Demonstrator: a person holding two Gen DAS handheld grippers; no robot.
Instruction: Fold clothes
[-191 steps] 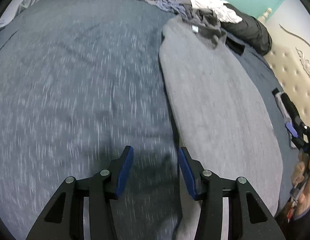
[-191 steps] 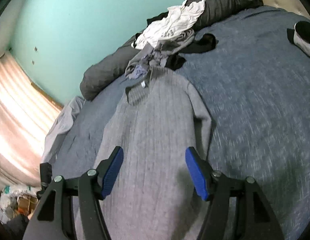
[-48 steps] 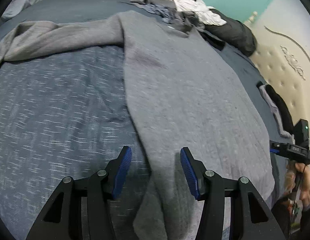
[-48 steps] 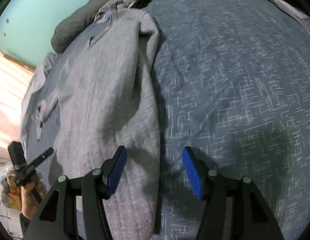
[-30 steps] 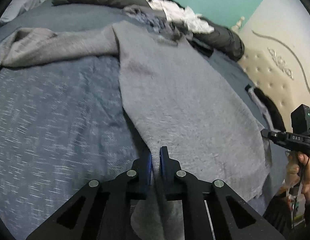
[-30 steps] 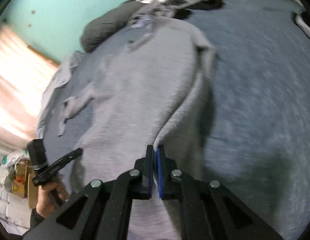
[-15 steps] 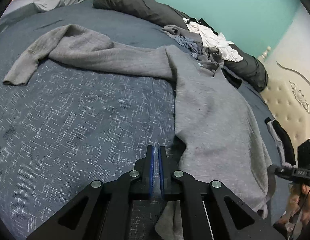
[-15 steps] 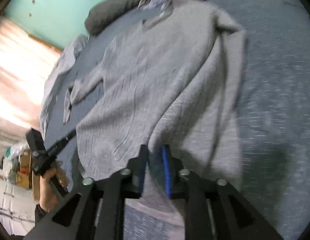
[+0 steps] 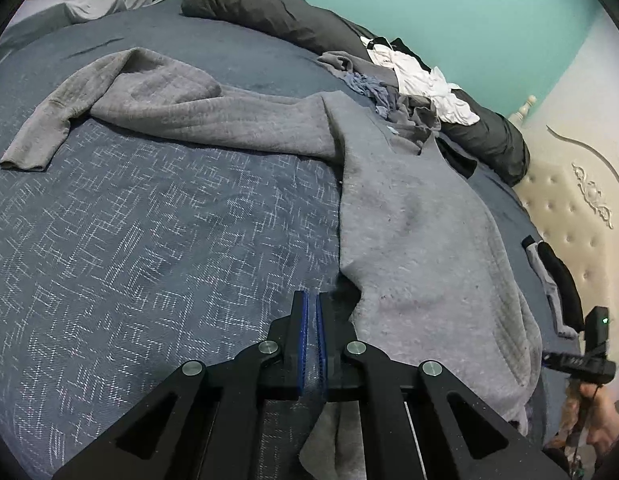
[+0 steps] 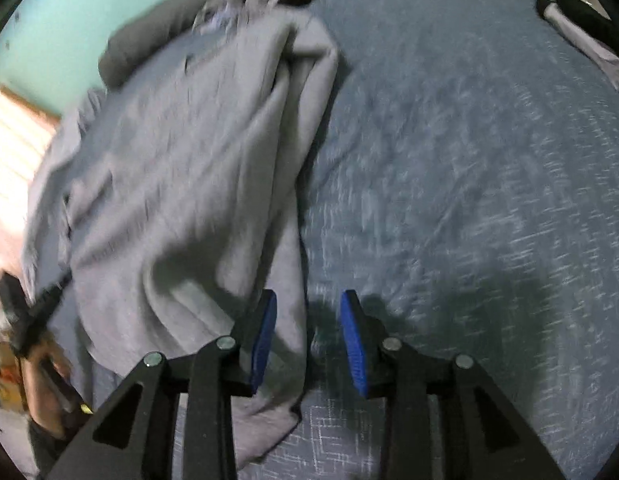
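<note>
A grey knit sweater [image 9: 409, 232] lies on the dark blue bedspread [image 9: 129, 240], one sleeve stretched out to the left. My left gripper [image 9: 312, 300] is shut, its blue pads pressed together at the sweater's lower left edge; grey cloth hangs just below it, so it seems to pinch the hem. In the right wrist view the sweater [image 10: 197, 168] lies bunched and blurred at the left. My right gripper [image 10: 309, 320] is open, with the sweater's hem edge lying between its blue pads [image 10: 265, 332].
A heap of unfolded clothes [image 9: 405, 76] and a dark rolled duvet [image 9: 269, 12] lie at the far side by the teal wall. A tufted cream headboard [image 9: 569, 208] stands at the right, with a black and grey garment [image 9: 553, 280] near it.
My right gripper has opened and let go of the sweater hem, which has dropped onto the bed. My left gripper stays shut and has barely moved.
</note>
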